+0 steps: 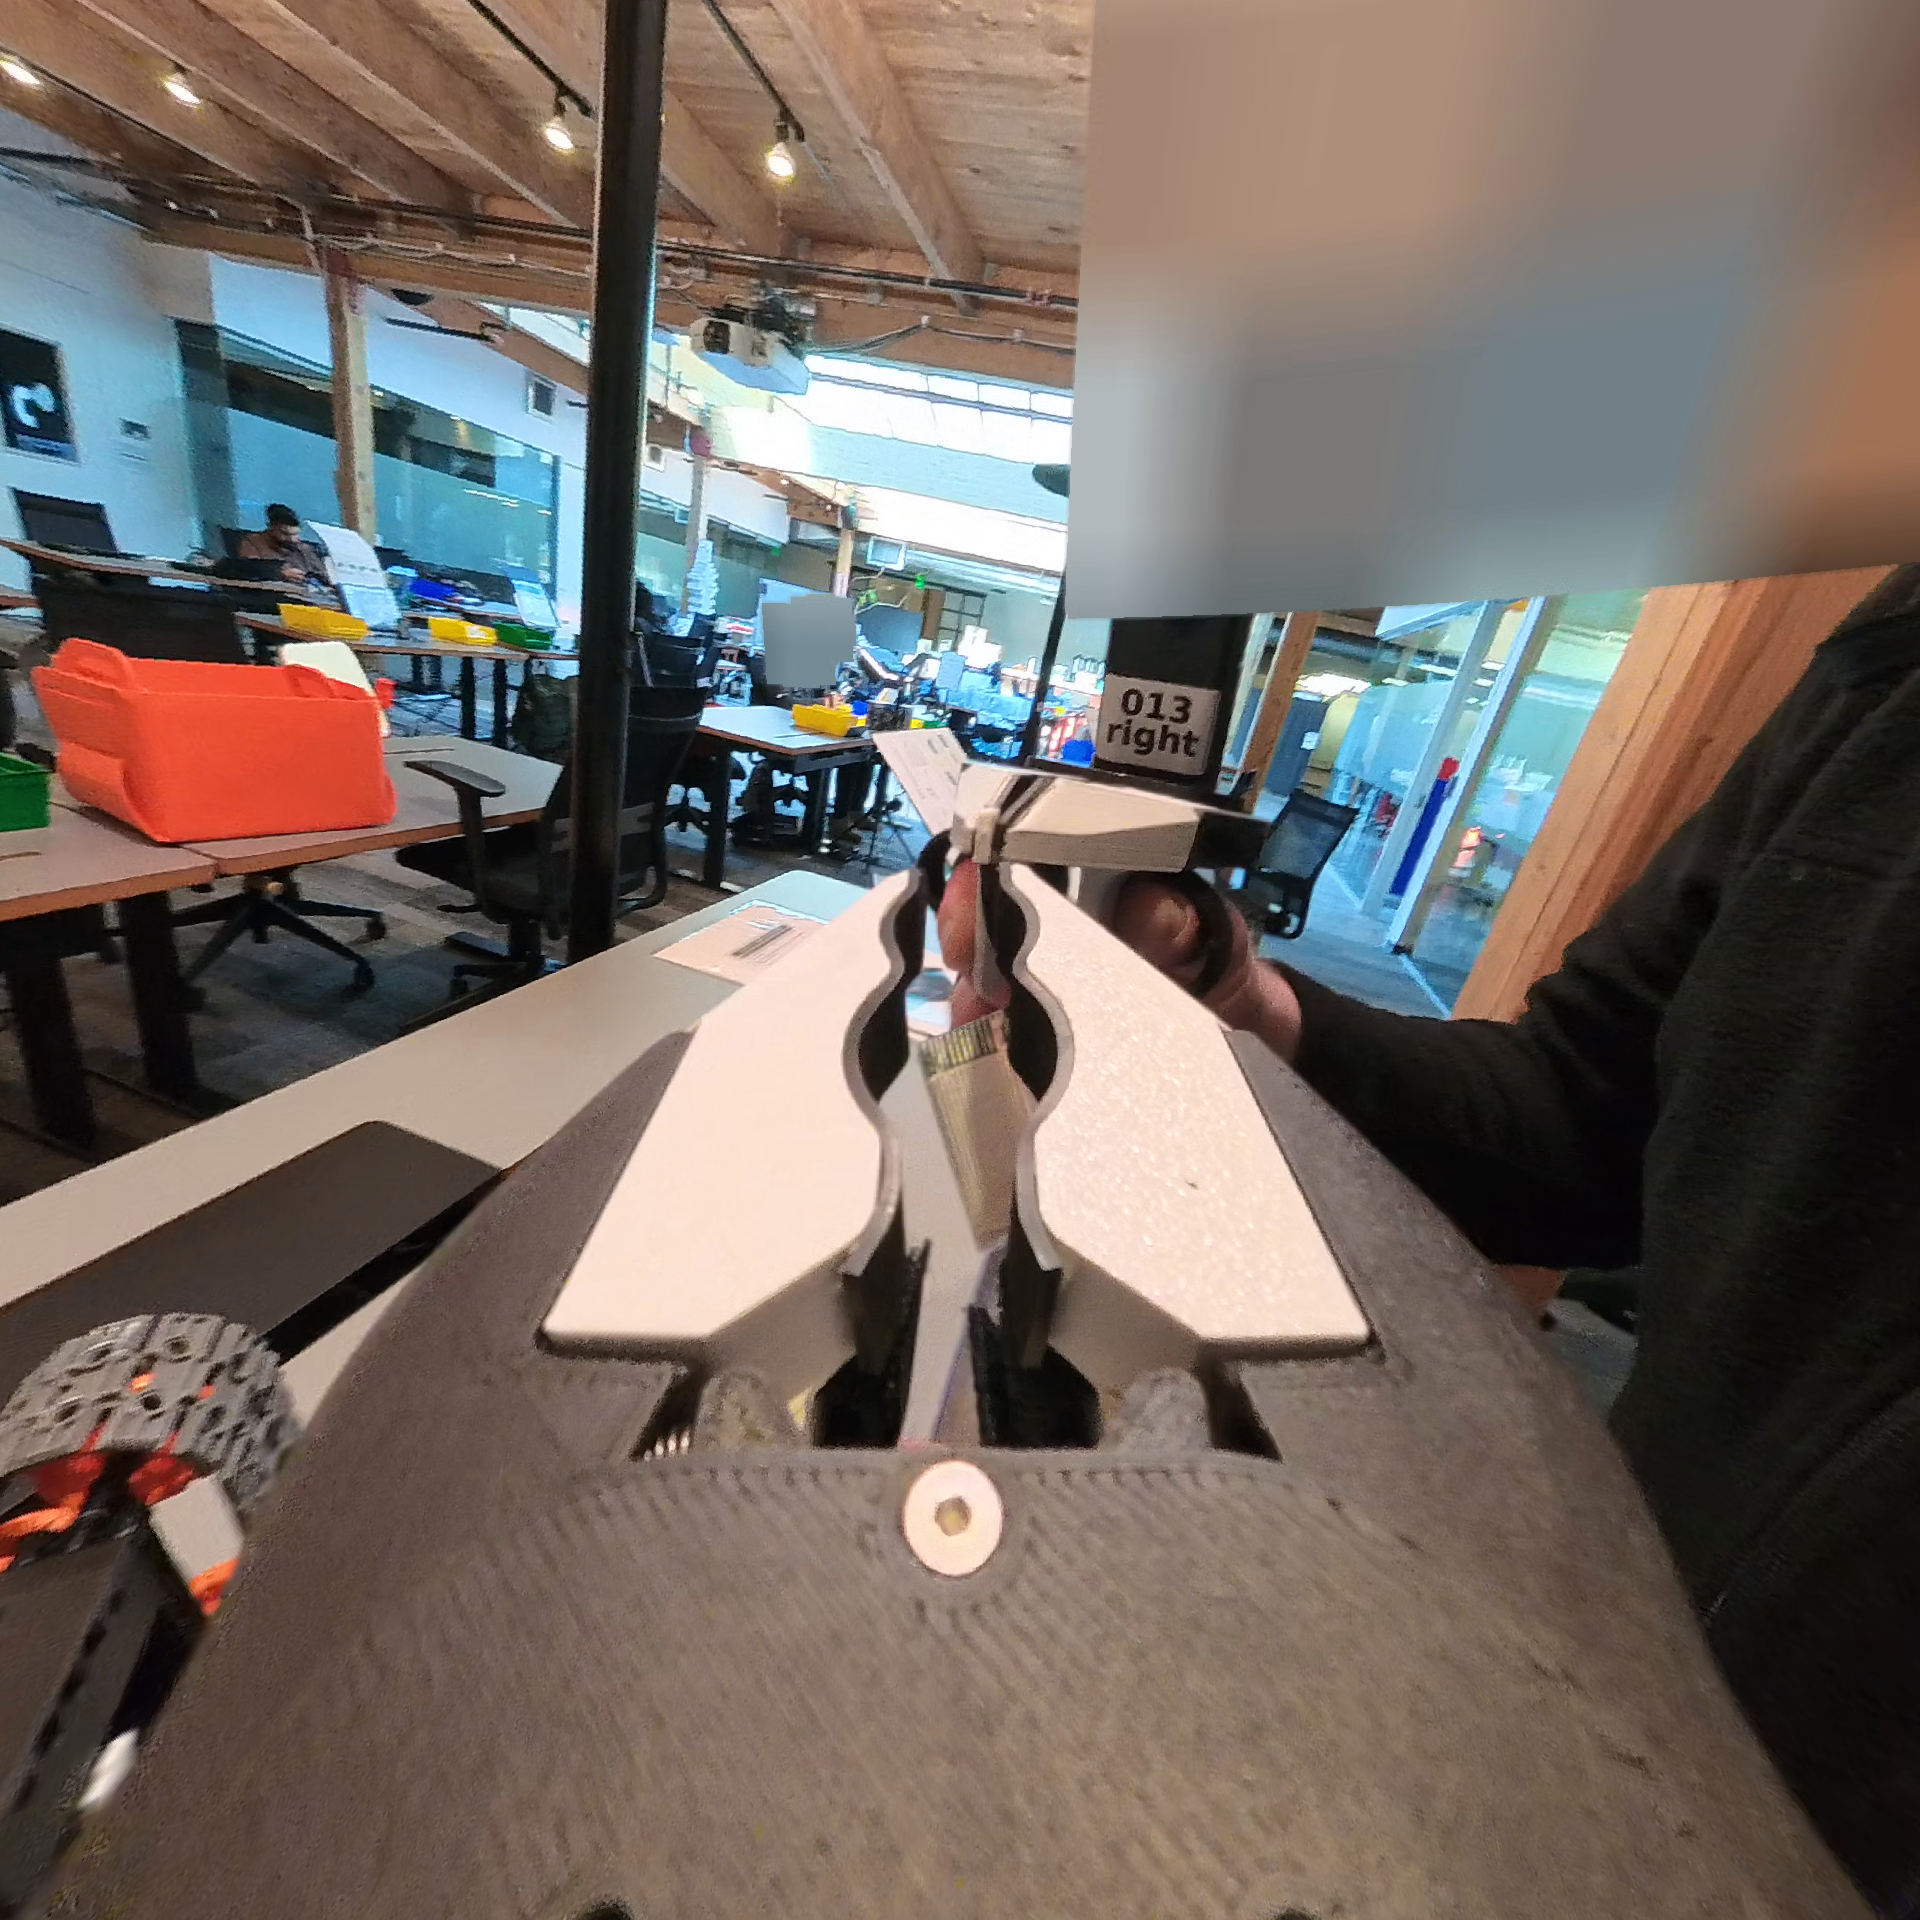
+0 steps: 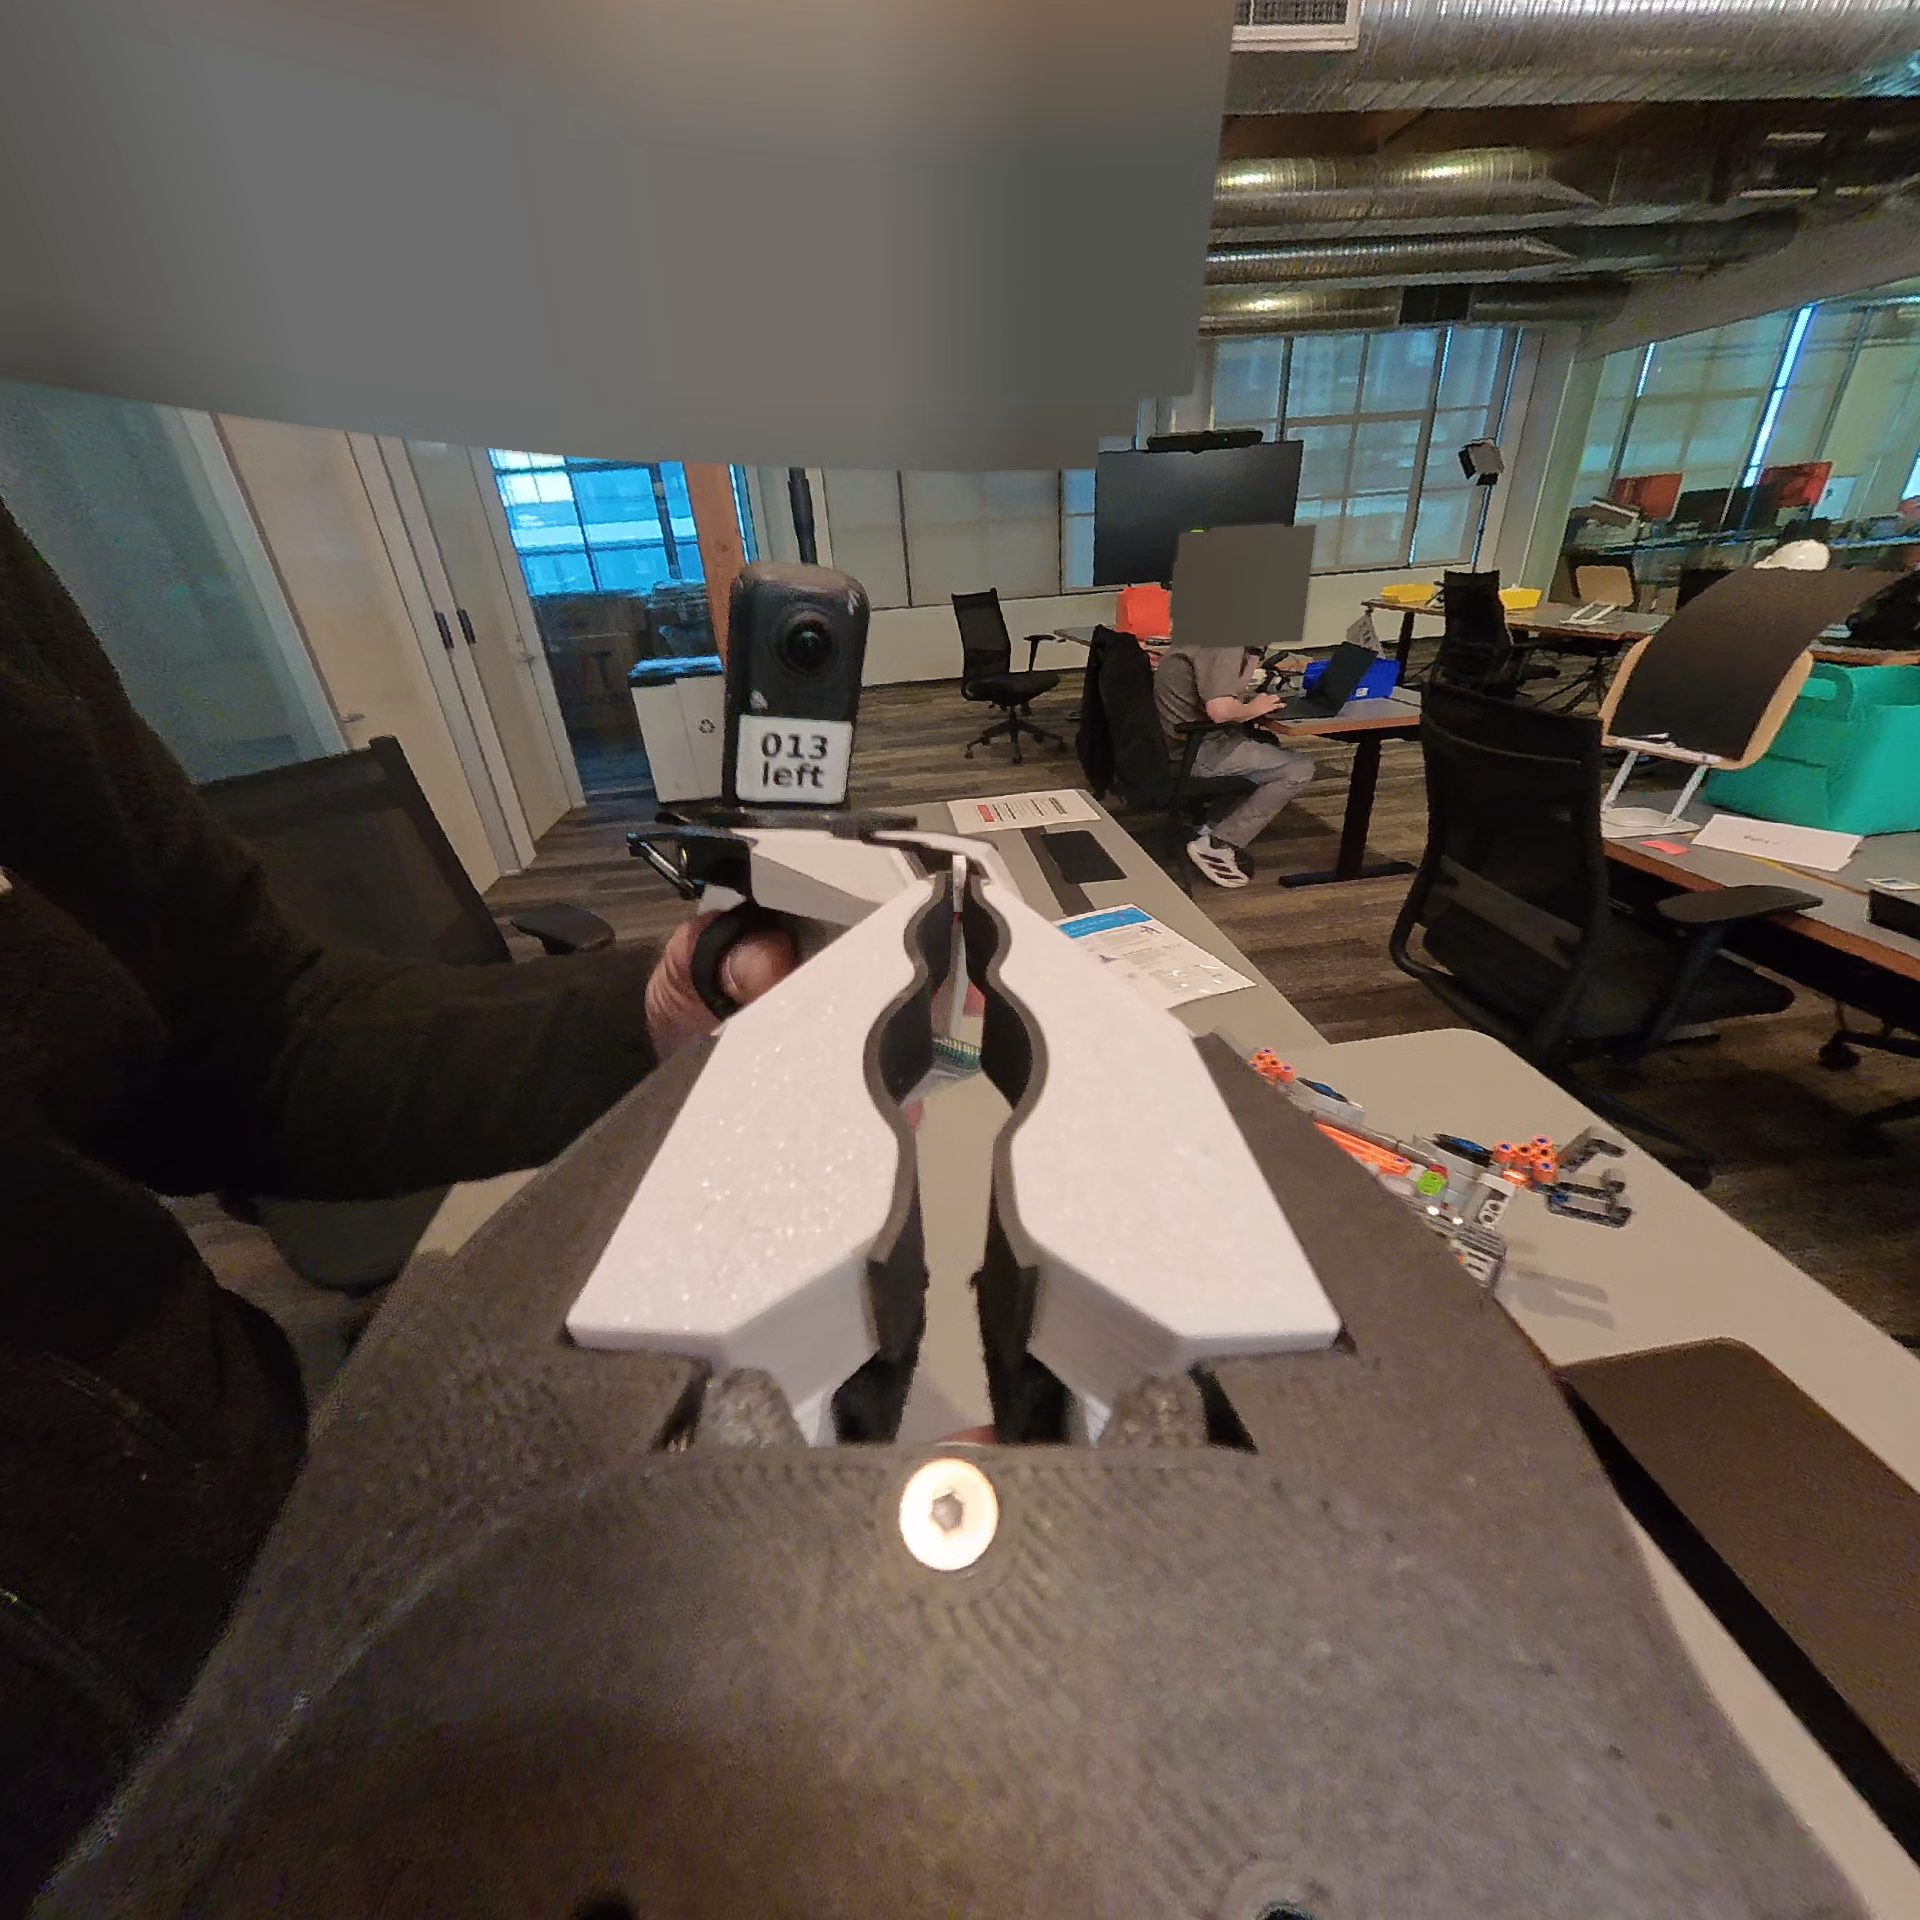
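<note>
My two grippers face each other tip to tip above a grey table [image 1: 582, 997]. My left gripper [image 1: 961, 883] has its white fingers closed at the tips on a thin white flat strip [image 1: 971, 1122] with a striped metallic end, seen through the gap between the fingers. My right gripper [image 2: 956, 883] is also closed at the tips, with the same strip [image 2: 956, 1049] showing in its gap. In the left wrist view the right gripper [image 1: 977, 831] pinches beside a white printed tab [image 1: 920, 764] that sticks out up-left. A hand [image 2: 727, 966] holds each grip.
A toy-brick wheel assembly [image 1: 135, 1392] and a black mat [image 1: 312, 1205] lie on the table at lower left. Loose brick parts [image 2: 1455, 1174], another black mat [image 2: 1766, 1455] and papers [image 2: 1153, 956] lie to the right. A black pole [image 1: 623, 468] stands behind; an office chair [image 2: 1538, 914] is beside the table. My left and right fingertips are right by each other.
</note>
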Demonstrator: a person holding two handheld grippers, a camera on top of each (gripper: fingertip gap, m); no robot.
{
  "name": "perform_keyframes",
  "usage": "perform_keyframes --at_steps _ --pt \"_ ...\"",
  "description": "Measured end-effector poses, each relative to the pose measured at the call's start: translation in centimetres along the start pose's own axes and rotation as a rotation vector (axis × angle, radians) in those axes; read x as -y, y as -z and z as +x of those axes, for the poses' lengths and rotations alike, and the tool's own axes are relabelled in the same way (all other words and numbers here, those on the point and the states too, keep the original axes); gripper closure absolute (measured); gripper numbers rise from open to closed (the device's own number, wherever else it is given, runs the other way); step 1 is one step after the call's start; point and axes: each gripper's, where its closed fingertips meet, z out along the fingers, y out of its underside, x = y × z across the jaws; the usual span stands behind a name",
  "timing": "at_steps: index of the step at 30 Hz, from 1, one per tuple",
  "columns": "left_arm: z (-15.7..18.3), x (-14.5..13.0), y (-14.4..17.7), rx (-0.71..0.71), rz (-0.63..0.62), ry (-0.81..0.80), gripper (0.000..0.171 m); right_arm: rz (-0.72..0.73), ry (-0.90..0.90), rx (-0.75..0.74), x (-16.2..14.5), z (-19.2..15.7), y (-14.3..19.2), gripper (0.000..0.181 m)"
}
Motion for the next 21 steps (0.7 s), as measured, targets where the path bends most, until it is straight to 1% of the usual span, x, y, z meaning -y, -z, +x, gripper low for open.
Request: perform_keyframes --at_steps 2,6,9,12,14,16,21 --pt "-0.5 0.4 0.6 0.049 -0.036 -0.072 0.160 -0.034 0.057 -0.019 -0.1 0.2 0.3 0.181" --pt "-0.3 0.9 0.8 0.082 -0.201 -0.318 0.163 -0.180 0.251 -0.040 -0.8 0.2 0.6 0.181" --pt "0.2 -0.1 0.3 0.064 -0.374 -0.513 0.164 -0.275 0.374 -0.043 -1.3 0.2 0.7 0.181" --pt "0.0 -1.1 0.1 0.058 -0.492 -0.658 0.165 -0.352 0.471 -0.034 -1.7 0.1 0.7 0.181" --pt "0.0 -1.4 0.1 0.042 -0.539 -0.717 0.168 -0.389 0.513 -0.022 -1.9 0.0 0.8 0.181" --pt "0.2 -1.7 0.1 0.016 -0.566 -0.736 0.171 -0.413 0.545 -0.011 -2.0 -0.2 0.9 0.181" --pt "0.7 -2.1 -0.1 -0.015 -0.582 -0.767 0.171 -0.451 0.576 0.035 -2.2 -0.5 1.3 0.181"
